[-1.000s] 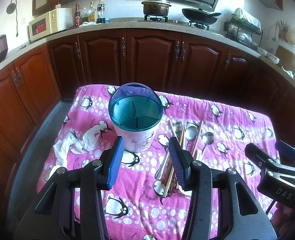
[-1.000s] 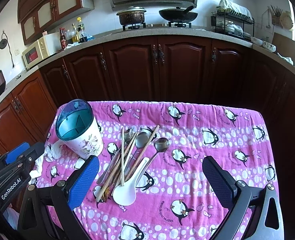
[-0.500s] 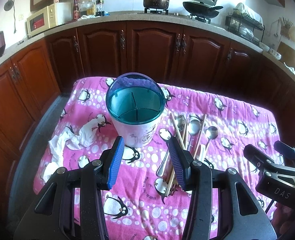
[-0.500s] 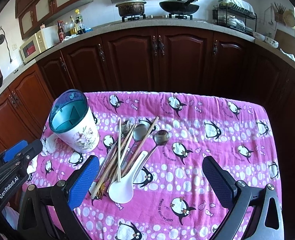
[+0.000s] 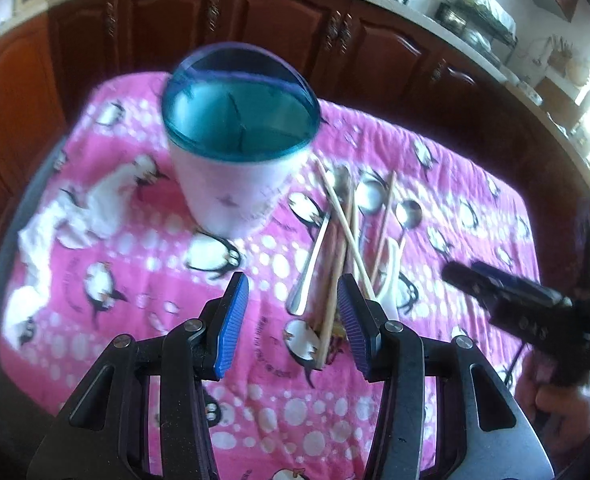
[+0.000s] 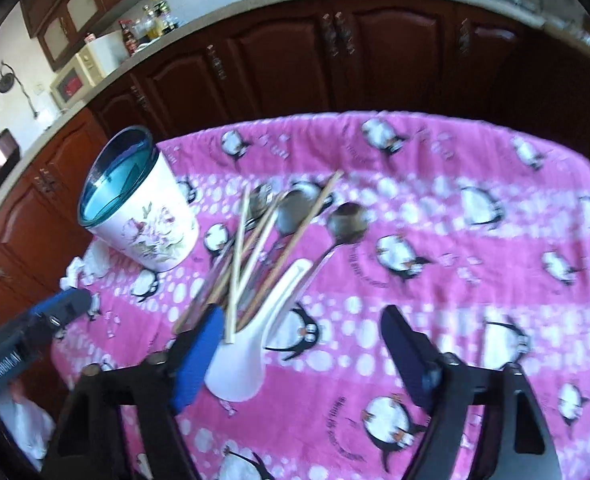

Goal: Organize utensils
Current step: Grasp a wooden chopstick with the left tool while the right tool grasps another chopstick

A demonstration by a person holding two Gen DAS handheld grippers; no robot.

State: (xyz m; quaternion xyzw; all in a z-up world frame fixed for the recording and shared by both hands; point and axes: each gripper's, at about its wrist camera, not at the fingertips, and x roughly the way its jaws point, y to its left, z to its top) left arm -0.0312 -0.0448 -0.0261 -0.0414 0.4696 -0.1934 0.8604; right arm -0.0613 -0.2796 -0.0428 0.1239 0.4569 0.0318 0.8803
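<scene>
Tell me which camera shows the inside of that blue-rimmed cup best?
The left wrist view: it looks down into the utensil holder, showing its divided teal interior. The right wrist view shows the holder from the side, mostly its flowered wall; the inside is only a sliver.

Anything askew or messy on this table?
Yes: wooden chopsticks, metal spoons and a white ceramic spoon lie crisscrossed in a heap beside the empty teal-rimmed utensil holder; crumpled white tissue sits beyond it.

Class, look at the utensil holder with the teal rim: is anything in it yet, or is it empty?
Empty. The utensil holder stands upright, and the left wrist view shows only bare dividers inside. The chopsticks and spoons lie beside it on the cloth.
</scene>
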